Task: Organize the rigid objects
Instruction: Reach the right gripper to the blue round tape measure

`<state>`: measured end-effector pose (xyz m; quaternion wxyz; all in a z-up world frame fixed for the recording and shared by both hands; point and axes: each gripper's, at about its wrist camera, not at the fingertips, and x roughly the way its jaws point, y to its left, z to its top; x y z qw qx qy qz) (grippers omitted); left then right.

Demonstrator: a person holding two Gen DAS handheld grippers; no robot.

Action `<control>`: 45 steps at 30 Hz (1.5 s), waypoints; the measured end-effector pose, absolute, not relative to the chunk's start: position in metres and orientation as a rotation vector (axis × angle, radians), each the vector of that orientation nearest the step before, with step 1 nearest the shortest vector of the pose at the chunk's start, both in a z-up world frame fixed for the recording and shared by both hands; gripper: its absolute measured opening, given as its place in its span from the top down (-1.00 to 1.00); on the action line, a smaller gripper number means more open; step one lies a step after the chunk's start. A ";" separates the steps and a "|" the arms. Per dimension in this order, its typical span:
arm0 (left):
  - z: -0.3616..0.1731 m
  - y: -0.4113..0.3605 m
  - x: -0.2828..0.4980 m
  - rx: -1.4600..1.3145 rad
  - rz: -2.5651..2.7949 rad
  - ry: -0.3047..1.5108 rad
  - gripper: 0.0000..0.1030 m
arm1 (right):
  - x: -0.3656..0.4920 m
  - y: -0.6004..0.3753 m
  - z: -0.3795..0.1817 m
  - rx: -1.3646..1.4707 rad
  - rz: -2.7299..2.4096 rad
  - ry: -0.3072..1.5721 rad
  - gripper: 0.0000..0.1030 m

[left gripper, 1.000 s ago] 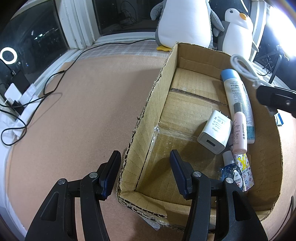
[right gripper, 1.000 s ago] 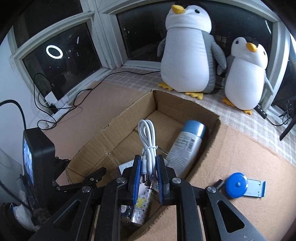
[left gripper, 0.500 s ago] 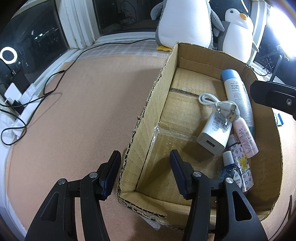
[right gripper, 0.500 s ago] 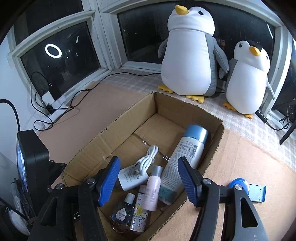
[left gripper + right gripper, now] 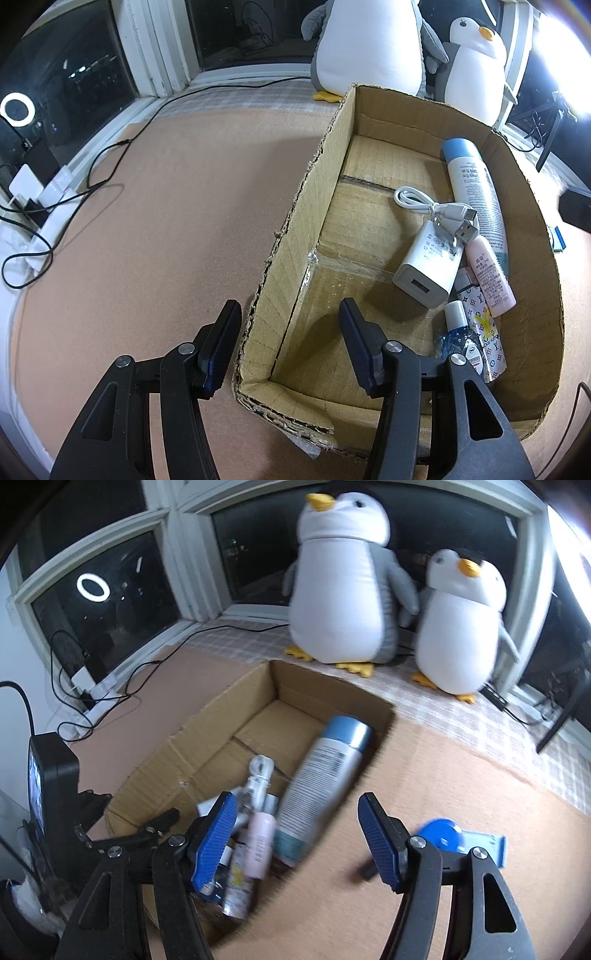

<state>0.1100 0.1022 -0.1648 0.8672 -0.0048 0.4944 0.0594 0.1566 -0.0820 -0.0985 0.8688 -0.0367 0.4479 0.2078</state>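
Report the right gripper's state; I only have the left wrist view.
Observer: The right gripper is open, with nothing between its fingers.
Operator: Tell me where it points.
Observer: It points across the box from its right side, with the foot of the spray can showing between its fingers.
Operator: Name whatever lies outside the box.
Observer: A blue tape measure lies on the mat to the right of the box, just past the gripper's right finger.
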 end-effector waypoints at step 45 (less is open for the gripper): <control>-0.165 0.101 0.110 -0.005 0.128 1.035 -0.04 | 0.174 -0.164 -0.161 -0.245 0.311 1.041 0.08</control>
